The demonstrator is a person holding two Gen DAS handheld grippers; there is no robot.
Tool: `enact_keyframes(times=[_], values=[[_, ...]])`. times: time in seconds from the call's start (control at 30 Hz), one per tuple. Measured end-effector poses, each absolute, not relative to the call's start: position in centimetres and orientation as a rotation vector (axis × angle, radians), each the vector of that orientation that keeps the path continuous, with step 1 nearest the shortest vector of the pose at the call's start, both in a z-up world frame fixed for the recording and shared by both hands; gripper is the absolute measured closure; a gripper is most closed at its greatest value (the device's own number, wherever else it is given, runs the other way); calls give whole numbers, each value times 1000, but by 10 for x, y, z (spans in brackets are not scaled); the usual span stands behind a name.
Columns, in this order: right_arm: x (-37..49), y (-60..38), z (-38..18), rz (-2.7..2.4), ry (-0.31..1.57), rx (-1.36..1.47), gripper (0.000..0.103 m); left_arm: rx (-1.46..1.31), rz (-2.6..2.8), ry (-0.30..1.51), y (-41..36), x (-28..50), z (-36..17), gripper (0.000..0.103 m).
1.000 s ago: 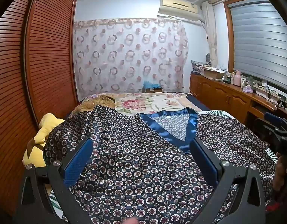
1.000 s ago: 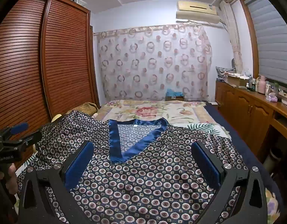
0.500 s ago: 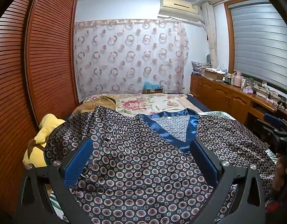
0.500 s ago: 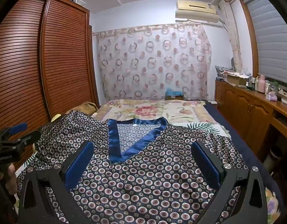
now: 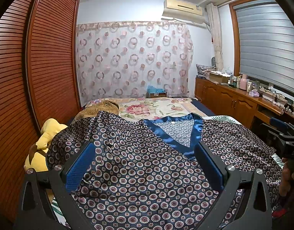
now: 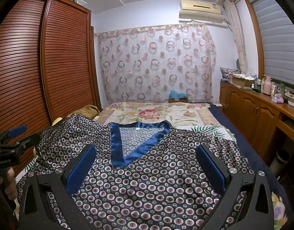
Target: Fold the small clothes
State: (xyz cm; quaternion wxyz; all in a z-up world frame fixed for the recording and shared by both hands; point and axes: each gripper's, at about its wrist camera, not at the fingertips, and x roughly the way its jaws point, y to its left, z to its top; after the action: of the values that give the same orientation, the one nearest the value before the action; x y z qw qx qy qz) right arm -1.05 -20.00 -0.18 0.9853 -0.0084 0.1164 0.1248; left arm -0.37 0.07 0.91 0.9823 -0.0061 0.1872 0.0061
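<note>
A dark satin top (image 5: 139, 164) with a ring pattern and a blue V-neck band (image 5: 171, 134) lies spread flat on the bed, neckline away from me. My left gripper (image 5: 145, 153) hovers open above its left half, nothing between the blue pads. In the right wrist view the same top (image 6: 147, 187) fills the foreground, its blue neckline (image 6: 126, 149) left of centre. My right gripper (image 6: 146, 153) hangs open over the right half, holding nothing. Each gripper shows at the other view's edge, held by a hand.
A floral bedspread (image 6: 156, 113) covers the far bed. A yellow plush toy (image 5: 43, 143) lies at the left bed edge beside the slatted wardrobe (image 5: 32, 76). A wooden cabinet (image 6: 258, 118) with bottles runs along the right wall. A patterned curtain (image 5: 133, 61) hangs at the back.
Both grippers drifted very slightly; the top and both open jaws look the same as a second ago.
</note>
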Motion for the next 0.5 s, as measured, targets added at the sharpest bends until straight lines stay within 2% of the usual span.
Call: enact_keyframes(times=[0.5], values=[[-11, -199, -3, 252, 234, -16, 0, -12, 14, 374, 2, -4, 10, 0]])
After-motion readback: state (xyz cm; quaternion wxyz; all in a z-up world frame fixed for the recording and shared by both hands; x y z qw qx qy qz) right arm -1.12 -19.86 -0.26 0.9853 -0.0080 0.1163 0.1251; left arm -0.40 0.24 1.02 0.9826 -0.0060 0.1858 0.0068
